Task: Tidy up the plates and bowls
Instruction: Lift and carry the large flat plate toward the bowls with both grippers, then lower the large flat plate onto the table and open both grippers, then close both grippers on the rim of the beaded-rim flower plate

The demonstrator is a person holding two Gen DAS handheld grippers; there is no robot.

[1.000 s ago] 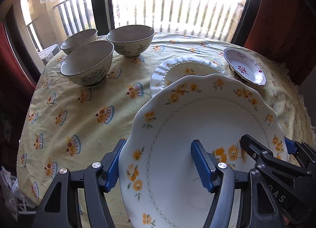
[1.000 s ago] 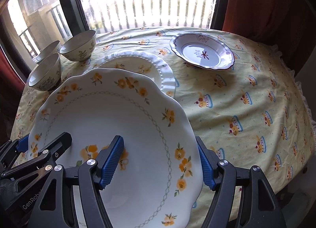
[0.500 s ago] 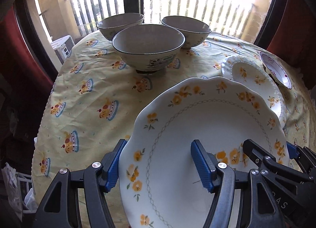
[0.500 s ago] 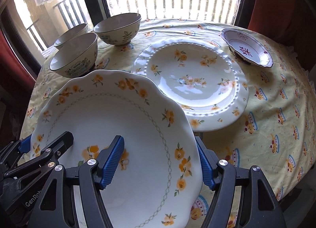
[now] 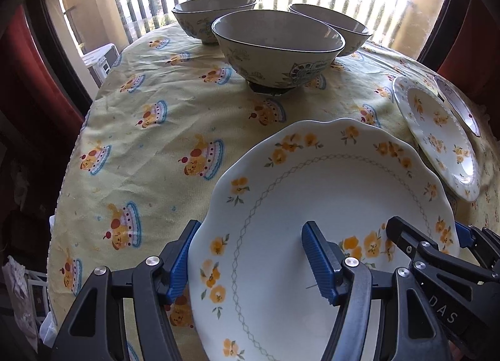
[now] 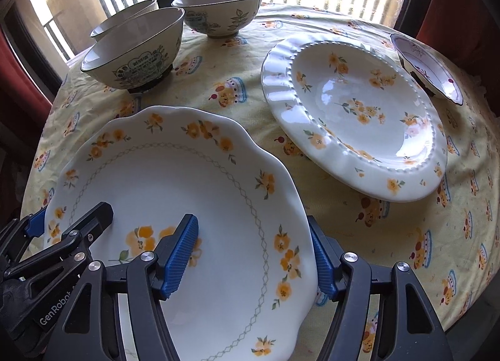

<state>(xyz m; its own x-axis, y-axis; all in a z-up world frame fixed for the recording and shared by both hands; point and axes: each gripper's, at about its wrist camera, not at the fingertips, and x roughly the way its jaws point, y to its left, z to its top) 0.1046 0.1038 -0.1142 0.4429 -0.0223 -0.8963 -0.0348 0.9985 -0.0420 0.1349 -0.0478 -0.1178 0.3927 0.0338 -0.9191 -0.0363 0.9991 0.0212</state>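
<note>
A large scalloped white plate with yellow flowers is held above the table by both grippers. My left gripper is shut on its left rim, one finger under and one on top. My right gripper is shut on its right rim the same way. A ribbed white flowered plate lies on the table to the right. Three patterned bowls stand at the far left.
A small dish with a dark rim and red motif sits at the far right. The round table has a yellow printed cloth. A window with balcony railing is behind; red curtains hang on both sides.
Both grippers have carried the large plate left and away from the ribbed plate, toward the bowls. The bowls now look closer and the ribbed plate lies further right.
</note>
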